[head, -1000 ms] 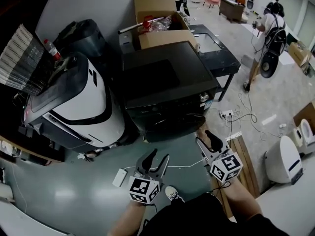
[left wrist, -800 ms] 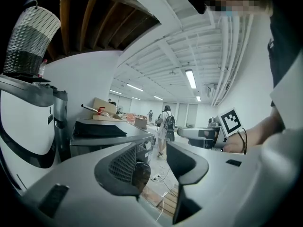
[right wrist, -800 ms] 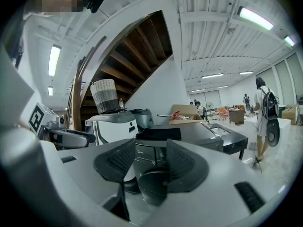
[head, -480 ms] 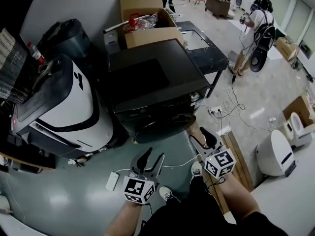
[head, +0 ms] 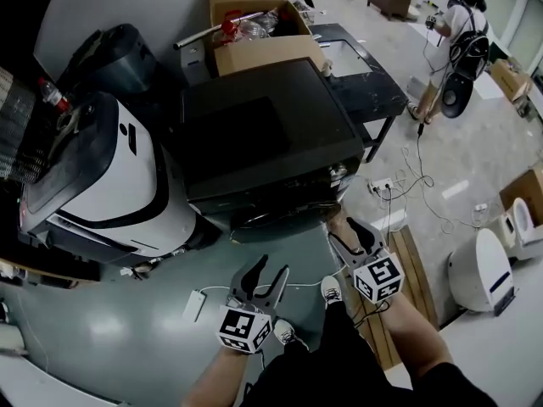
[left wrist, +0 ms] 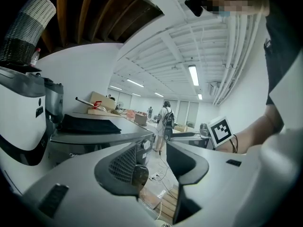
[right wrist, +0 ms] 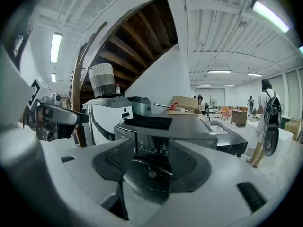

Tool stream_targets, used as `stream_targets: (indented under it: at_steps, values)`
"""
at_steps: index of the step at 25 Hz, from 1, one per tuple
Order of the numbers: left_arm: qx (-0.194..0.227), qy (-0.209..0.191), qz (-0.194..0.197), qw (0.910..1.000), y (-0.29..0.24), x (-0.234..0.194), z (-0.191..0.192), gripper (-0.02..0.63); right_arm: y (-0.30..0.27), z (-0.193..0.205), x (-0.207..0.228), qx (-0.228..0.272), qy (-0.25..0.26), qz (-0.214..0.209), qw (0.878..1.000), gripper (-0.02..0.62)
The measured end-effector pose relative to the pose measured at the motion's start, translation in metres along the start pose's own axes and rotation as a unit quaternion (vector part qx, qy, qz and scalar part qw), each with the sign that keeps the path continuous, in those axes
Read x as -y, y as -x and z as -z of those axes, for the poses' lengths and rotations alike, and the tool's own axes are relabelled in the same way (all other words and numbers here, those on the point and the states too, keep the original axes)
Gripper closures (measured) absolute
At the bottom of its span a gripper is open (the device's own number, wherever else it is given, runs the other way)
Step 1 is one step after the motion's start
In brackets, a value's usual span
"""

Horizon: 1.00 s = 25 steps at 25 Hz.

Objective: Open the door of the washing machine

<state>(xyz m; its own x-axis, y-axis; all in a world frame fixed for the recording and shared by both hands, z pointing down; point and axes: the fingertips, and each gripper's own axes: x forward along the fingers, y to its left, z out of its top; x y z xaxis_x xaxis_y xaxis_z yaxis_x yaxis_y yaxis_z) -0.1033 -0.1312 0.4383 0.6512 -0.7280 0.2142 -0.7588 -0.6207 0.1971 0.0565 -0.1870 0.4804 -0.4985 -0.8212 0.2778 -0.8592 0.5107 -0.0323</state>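
The black front-loading washing machine (head: 263, 134) stands in the middle of the head view, its round door (head: 284, 216) low on the front and closed. In the right gripper view the door (right wrist: 150, 173) shows straight ahead between the jaws, some way off. My right gripper (head: 349, 231) hangs just in front of the machine's lower right; its jaws are opening with nothing between them. My left gripper (head: 270, 270) is open and empty, lower and further left, away from the machine (left wrist: 94, 136).
A white machine (head: 110, 176) stands left of the washer. Behind are a cardboard box (head: 259, 24) and a black table (head: 356, 66). Cables and a power strip (head: 382, 185) lie on the floor at right, beside a wooden pallet (head: 416, 270). A person (head: 458, 41) stands far right.
Both grippers have moved forward and lower toward the washing machine's front. The right gripper's jaws stand wider than before.
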Motion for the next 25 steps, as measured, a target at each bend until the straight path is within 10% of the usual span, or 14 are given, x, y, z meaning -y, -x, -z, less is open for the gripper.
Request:
stream_targets:
  at_steps: [25]
  values:
    - [-0.068,0.044,-0.083,0.9933,-0.168,-0.038,0.1,0.399,-0.145,0.172,0.126,-0.141,0.033,-0.098,0.985,0.364]
